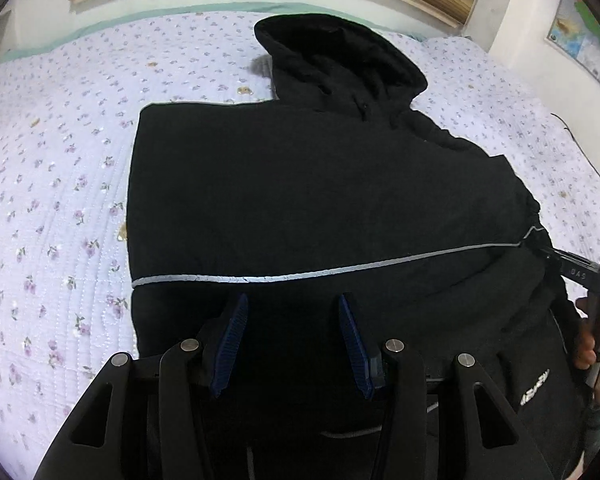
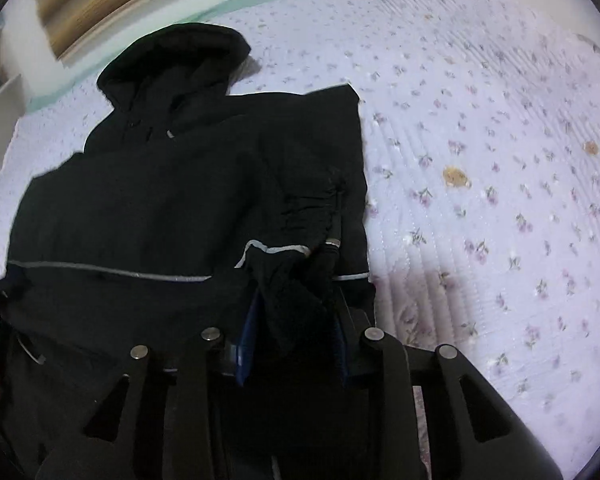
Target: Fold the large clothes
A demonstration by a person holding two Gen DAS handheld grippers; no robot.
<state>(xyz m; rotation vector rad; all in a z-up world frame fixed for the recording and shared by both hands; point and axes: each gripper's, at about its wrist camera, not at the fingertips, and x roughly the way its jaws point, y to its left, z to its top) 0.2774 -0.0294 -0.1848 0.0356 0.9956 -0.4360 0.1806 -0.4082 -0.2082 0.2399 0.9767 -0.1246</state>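
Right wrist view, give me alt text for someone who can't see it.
The right gripper is shut on a bunched fold of a black hooded jacket with a grey reflective stripe. The jacket lies on a pale floral quilt, hood pointing away from the camera.

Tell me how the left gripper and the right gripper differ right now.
The left gripper is open and holds nothing; the right gripper is shut on a bunched fold of the black jacket. The left sits over the flat hem, the right at the jacket's side edge. Both have blue pads.
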